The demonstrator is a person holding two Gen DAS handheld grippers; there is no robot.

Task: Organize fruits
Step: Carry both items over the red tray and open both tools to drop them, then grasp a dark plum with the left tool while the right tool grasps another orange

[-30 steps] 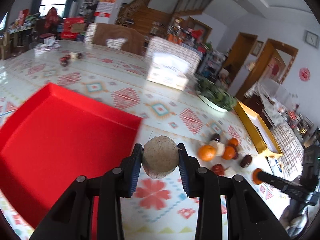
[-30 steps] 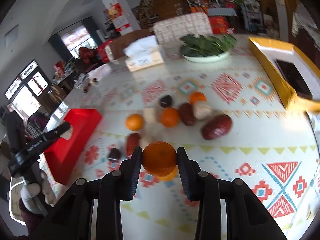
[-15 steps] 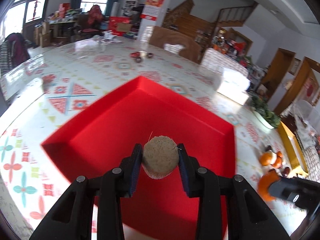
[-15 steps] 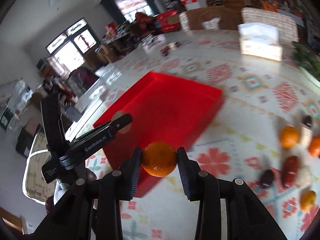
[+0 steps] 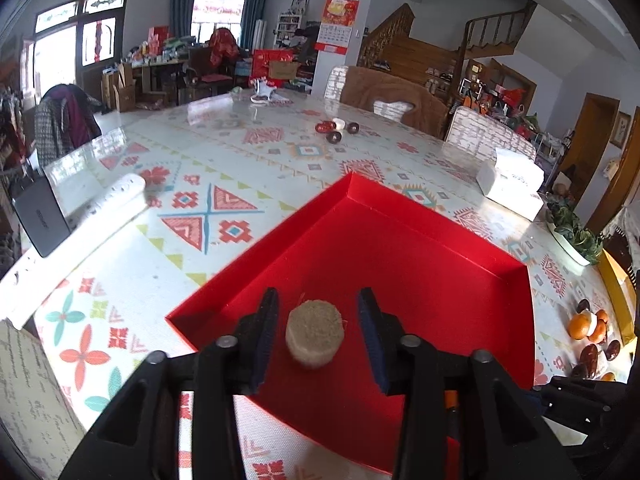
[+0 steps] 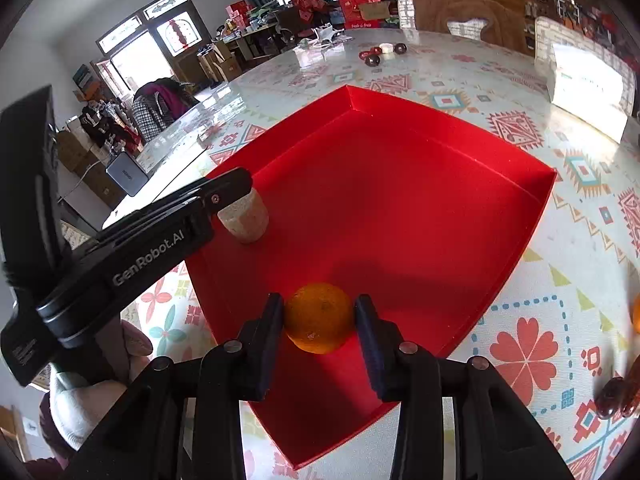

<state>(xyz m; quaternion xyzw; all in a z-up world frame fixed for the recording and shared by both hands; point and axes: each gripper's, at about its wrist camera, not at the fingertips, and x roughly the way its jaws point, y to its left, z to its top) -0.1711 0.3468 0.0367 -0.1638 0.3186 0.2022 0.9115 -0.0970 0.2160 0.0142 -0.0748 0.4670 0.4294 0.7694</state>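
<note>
brown fruit: a round, rough, tan one. it sits low in the middle of the left wrist view, in the near corner of the red tray. there is a gap on each side of it.
left tongs: let go. the jaws have just been opening, with the brown fruit between them but not pinched. in the right wrist view one finger pokes in from the left, over the fruit.
orange: low in the middle of the right wrist view, above the near part of the tray floor.
right tongs: clenched on the orange. both pads touch its sides. the jaws have just eased open a tiny bit, but the orange looks held.
red tray: big and shallow, in the middle of both views. only the brown fruit lies in it.
step now: i think this is the drop. the brown fruit is being left and the orange comes next.
how to do it well: lift the left tongs straight up so a pad does not bump the fruit and roll it. bring the orange low to the tray floor, then open slowly, so it does not bounce out. keep it a bit apart from the brown fruit.
more fruit: a small pile waits on the bench at the right edge of the left wrist view.
</note>
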